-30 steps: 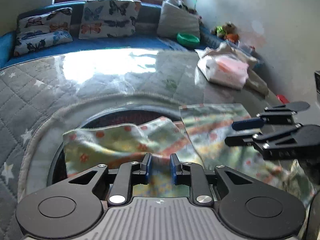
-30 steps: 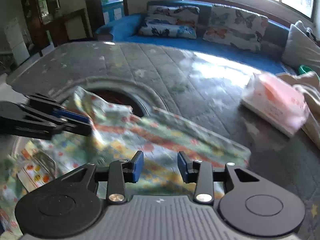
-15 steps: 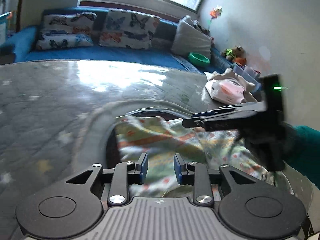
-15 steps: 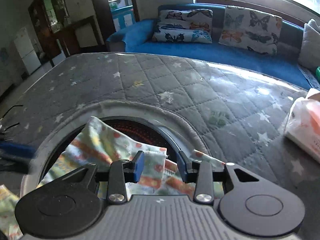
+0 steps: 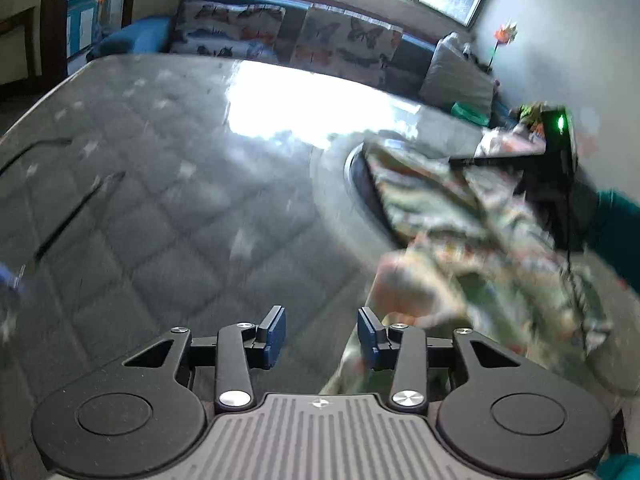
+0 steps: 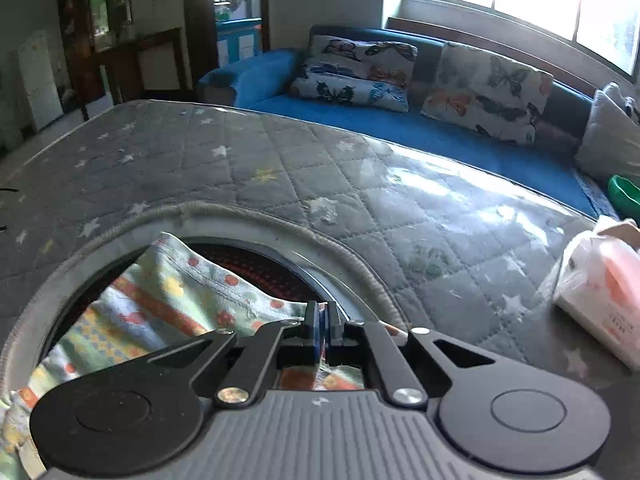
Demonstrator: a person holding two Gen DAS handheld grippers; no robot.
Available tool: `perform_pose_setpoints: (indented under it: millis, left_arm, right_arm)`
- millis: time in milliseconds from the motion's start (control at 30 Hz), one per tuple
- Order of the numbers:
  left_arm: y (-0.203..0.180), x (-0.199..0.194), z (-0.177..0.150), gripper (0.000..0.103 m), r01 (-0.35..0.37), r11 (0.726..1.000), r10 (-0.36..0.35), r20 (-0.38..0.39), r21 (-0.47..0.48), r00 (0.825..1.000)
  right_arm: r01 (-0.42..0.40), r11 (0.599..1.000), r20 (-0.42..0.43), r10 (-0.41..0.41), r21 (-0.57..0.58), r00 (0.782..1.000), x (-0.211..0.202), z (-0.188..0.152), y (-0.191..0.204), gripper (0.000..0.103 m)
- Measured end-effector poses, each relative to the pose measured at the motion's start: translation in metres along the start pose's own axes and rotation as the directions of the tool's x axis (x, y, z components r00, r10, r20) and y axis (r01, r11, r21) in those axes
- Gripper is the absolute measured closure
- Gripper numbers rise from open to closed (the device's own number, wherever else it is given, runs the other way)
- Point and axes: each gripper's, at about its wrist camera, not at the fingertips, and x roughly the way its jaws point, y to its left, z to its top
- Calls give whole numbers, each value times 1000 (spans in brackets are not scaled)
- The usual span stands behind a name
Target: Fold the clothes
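A pale green floral garment point(image 6: 168, 300) lies over a round opening point(image 6: 256, 264) in the grey quilted table cover. My right gripper point(image 6: 320, 326) is shut on the garment's far edge. In the left wrist view the garment point(image 5: 472, 240) shows blurred at the right, with the right gripper point(image 5: 472, 162) reaching over it. My left gripper point(image 5: 320, 334) is open and empty, above the quilt and just left of the garment.
The grey star-quilted cover point(image 6: 280, 168) spans the table. A pink-and-white plastic packet point(image 6: 600, 280) lies at the right. A blue sofa with butterfly cushions point(image 6: 400, 76) runs behind. A green bowl point(image 6: 624, 196) sits at the far right.
My right gripper has shut on the garment's edge. My left gripper has swung left off the garment and opened wider.
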Motion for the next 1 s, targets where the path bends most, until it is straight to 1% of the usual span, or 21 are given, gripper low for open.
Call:
perform_pose_setpoints:
  millis: [67, 167, 233, 300, 367, 400, 500, 533, 667, 700, 733, 800, 833, 900, 967, 1000]
  left_arm:
    - [0, -1, -6, 60, -19, 1000, 19, 1, 5, 1000]
    - [-1, -3, -15, 60, -47, 999, 47, 2, 13, 999]
    - [-1, -4, -16, 60, -50, 999, 50, 7, 15, 999]
    - [-2, -7, -18, 60, -49, 999, 48, 17, 24, 999]
    - [-5, -12, -22, 60, -45, 998, 44, 34, 42, 998]
    - [-6, -15, -24, 60, -40, 998, 38, 40, 48, 998]
    - [-9, -18, -27, 60, -27, 998, 24, 51, 56, 998]
    - [-9, -19, -29, 60, -25, 998, 22, 52, 57, 998]
    - [-12, -21, -36, 61, -18, 998, 15, 52, 66, 999]
    - [-14, -20, -38, 62, -19, 997, 16, 49, 69, 999]
    - [-16, -19, -40, 62, -21, 997, 17, 46, 71, 999]
    - [-20, -17, -44, 61, -25, 997, 21, 41, 79, 999]
    - [-23, -18, -46, 60, -33, 995, 29, 47, 94, 998]
    - [-26, -25, -49, 60, -50, 992, 40, 87, 118, 995]
    - [-29, -34, -51, 57, -31, 990, 14, 122, 138, 992]
    - [-30, -35, -52, 55, -37, 988, 18, 124, 149, 992]
  right_arm:
    - [11, 1000, 0, -11, 8, 1000, 1, 0, 0, 101]
    - [49, 999, -6, -49, -19, 999, 1, 2, 6, 99]
    - [50, 999, -11, -50, -20, 999, -5, 5, 8, 94]
    - [31, 999, 0, -31, -8, 1000, -16, 6, 9, 90]
    - [-15, 1000, -3, 15, 13, 1000, -31, 6, 9, 76]
    - [-31, 999, -5, 32, 17, 999, -38, 6, 10, 62]
    - [-65, 998, -9, 65, -11, 998, -61, 0, 16, 60]
    - [-73, 997, -18, 72, -20, 997, -67, -2, 18, 55]
    - [-79, 996, -46, 78, -42, 996, -91, -15, 24, 51]
    - [-76, 996, -48, 74, -53, 996, -96, -18, 25, 47]
    - [-74, 995, -52, 71, -65, 996, -102, -22, 26, 46]
    - [-75, 994, -58, 71, -83, 996, -113, -30, 28, 46]
    - [-75, 993, -60, 70, -88, 996, -119, -35, 29, 46]
    - [-78, 992, -58, 73, -99, 996, -134, -46, 31, 45]
    - [-73, 990, -56, 67, -119, 996, -148, -58, 33, 41]
    - [-70, 989, -57, 63, -129, 996, -152, -63, 34, 37]
